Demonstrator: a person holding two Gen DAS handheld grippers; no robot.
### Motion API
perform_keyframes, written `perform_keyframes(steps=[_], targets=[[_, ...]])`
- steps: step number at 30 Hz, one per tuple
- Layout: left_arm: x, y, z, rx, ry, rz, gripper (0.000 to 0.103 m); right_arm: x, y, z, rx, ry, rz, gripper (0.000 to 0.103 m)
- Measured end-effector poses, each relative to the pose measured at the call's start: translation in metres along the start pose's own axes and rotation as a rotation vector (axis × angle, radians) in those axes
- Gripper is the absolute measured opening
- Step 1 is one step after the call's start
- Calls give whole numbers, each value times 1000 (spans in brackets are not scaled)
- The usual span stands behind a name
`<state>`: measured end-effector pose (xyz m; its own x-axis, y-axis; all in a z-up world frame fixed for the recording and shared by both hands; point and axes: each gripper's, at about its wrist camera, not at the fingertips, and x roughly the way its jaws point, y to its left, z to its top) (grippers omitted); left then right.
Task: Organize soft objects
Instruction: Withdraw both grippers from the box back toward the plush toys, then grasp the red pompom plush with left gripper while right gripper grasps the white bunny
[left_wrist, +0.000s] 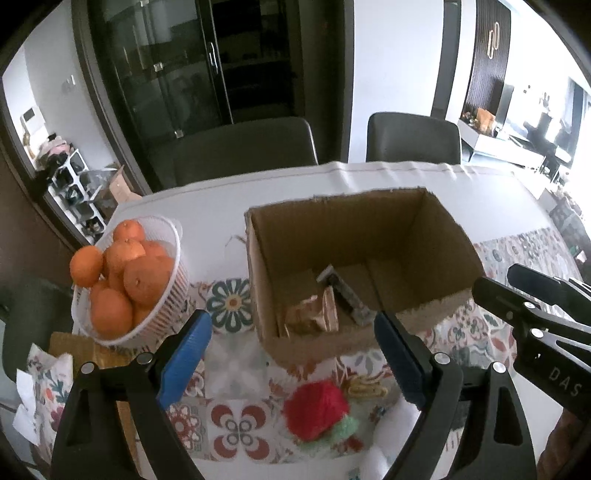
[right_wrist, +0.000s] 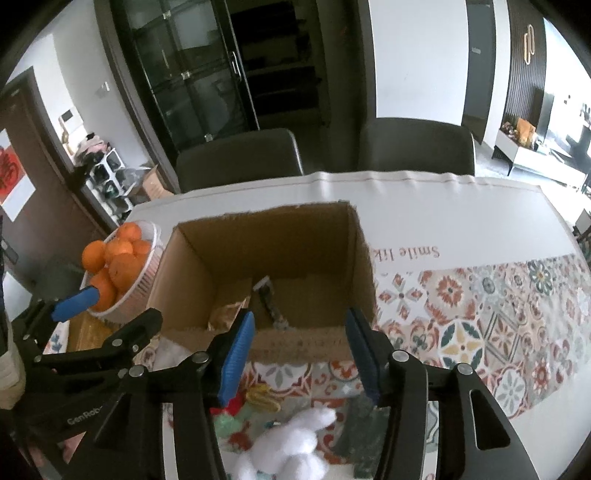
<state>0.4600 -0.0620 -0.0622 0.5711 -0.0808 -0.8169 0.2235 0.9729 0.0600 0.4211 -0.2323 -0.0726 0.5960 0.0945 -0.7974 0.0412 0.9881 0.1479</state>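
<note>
Below, both hand-held grippers (left_wrist: 291, 354) (right_wrist: 299, 350) open and empty, white plush (right_wrist: 291, 450) blurred, box (right_wrist: 266, 236) contents indistinct.

A cardboard box (left_wrist: 354, 266) stands open in the middle of the counter (right_wrist: 461, 218), with a few small packets (left_wrist: 317, 314) lying on its bottom, and a basket of oranges (left_wrist: 129, 280) sits just beside it toward the counter's left edge. Between the box and the near edge lie a yarn ball (left_wrist: 317, 406) and, further right, a plush toy (right_wrist: 291, 446). Two chairs (right_wrist: 240, 155) stand behind the far edge.
</note>
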Motion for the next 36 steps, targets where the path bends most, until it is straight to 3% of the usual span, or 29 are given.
perform_keyframes(steps=[21,36], targets=[[20,-2,-59,18,137,-46,90,19,2,-61,58,163,38,54],[55,-10,-89,52,248,-75,90,59,-16,-100,140,321,56,54]])
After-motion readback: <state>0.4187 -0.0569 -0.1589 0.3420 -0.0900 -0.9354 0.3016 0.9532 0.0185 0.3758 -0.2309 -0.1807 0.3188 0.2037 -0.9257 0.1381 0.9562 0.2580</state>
